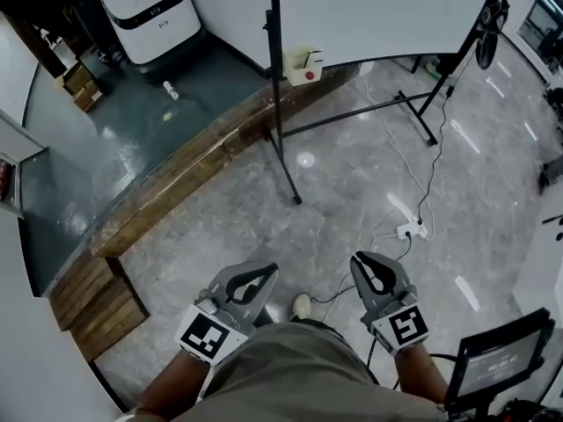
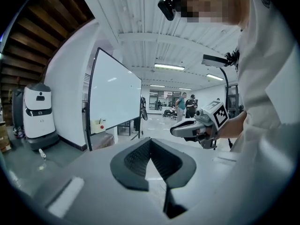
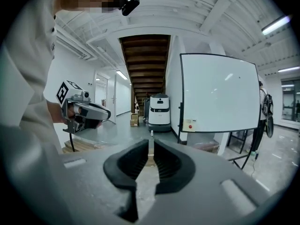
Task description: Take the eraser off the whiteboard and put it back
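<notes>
closed and empty, both left gripper (image 1: pixel 262 275) and right gripper (image 1: pixel 362 260), with the eraser (image 1: pixel 303 64) far off straight ahead on the bottom left corner of the whiteboard (image 1: pixel 378 16), about as near to either.

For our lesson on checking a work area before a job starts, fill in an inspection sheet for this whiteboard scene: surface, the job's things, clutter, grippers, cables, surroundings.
Surface: grey floor, meeting a dark floor beyond a wooden step.
Job's things: eraser on the lower edge of the whiteboard, beside its left post, untouched.
Clutter: small bottle lying on the dark floor.
Grippers: left gripper shut, empty; right gripper closed to a slit, empty; both well short of the whiteboard.
Cables: power strip on the grey floor, cables trailing from it.
Surroundings: white machine beside the whiteboard; screen at the person's right.
</notes>
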The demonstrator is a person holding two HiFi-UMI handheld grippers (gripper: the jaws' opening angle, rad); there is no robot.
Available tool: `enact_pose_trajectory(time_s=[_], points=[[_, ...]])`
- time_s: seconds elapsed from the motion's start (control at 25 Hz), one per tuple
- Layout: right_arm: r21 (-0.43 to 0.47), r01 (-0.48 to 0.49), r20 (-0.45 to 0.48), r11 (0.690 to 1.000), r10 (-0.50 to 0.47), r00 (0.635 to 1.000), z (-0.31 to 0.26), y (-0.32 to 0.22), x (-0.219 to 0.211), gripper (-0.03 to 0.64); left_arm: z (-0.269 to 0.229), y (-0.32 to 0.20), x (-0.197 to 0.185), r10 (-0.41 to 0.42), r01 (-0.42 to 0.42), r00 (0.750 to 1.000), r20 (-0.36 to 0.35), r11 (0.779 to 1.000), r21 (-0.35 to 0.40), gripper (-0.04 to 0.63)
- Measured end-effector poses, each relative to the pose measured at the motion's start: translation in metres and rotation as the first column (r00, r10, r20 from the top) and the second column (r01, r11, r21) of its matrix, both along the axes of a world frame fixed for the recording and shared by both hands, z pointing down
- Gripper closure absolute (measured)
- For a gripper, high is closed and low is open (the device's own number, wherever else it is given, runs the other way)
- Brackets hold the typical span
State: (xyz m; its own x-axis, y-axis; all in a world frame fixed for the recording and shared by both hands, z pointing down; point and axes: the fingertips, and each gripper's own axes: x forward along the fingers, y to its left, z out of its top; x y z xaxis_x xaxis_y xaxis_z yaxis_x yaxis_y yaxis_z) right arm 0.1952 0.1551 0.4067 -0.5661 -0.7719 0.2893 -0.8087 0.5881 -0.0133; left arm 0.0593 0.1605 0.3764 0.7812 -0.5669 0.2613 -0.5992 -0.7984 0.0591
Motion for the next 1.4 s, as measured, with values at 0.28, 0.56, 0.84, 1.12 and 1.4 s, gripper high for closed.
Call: enact_pose_trajectory(time_s=[0.28, 0.56, 0.84, 1.12, 1.4], points=[[-0.003, -0.015, -0.064, 1.0, 0.015, 0.998, 0.023, -0.079, -0.007, 0.591, 0.008, -0.077, -0.012, 0.03, -0.03, 0.999, -0.031, 1.0, 0.007, 0.589], [0.001, -0.093, -0.11, 0.996, 0.093, 0.99, 0.012, -0.17, -0.043, 0.591, -0.004, -0.172, -0.058, 0.079, -0.078, 0.996, -0.029, 0.996, 0.053, 0.59], [0.015, -0.201, -0.125, 0.98, 0.201, 0.972, 0.016, -0.251, -0.067, 0.555, 0.0, -0.228, -0.109, 0.136, -0.134, 0.99, -0.031, 0.989, 0.064, 0.589], [0.008, -0.223, -0.132, 0.975, 0.222, 0.966, 0.023, -0.317, -0.073, 0.532, 0.0, -0.269, -0.14, 0.066, -0.063, 0.996, -0.058, 0.997, 0.049, 0.589], [-0.026, -0.263, -0.138, 0.964, 0.257, 0.957, 0.051, -0.421, -0.037, 0.447, 0.001, -0.311, -0.143, -0.027, 0.027, 0.999, -0.043, 1.0, 0.011, 0.589]])
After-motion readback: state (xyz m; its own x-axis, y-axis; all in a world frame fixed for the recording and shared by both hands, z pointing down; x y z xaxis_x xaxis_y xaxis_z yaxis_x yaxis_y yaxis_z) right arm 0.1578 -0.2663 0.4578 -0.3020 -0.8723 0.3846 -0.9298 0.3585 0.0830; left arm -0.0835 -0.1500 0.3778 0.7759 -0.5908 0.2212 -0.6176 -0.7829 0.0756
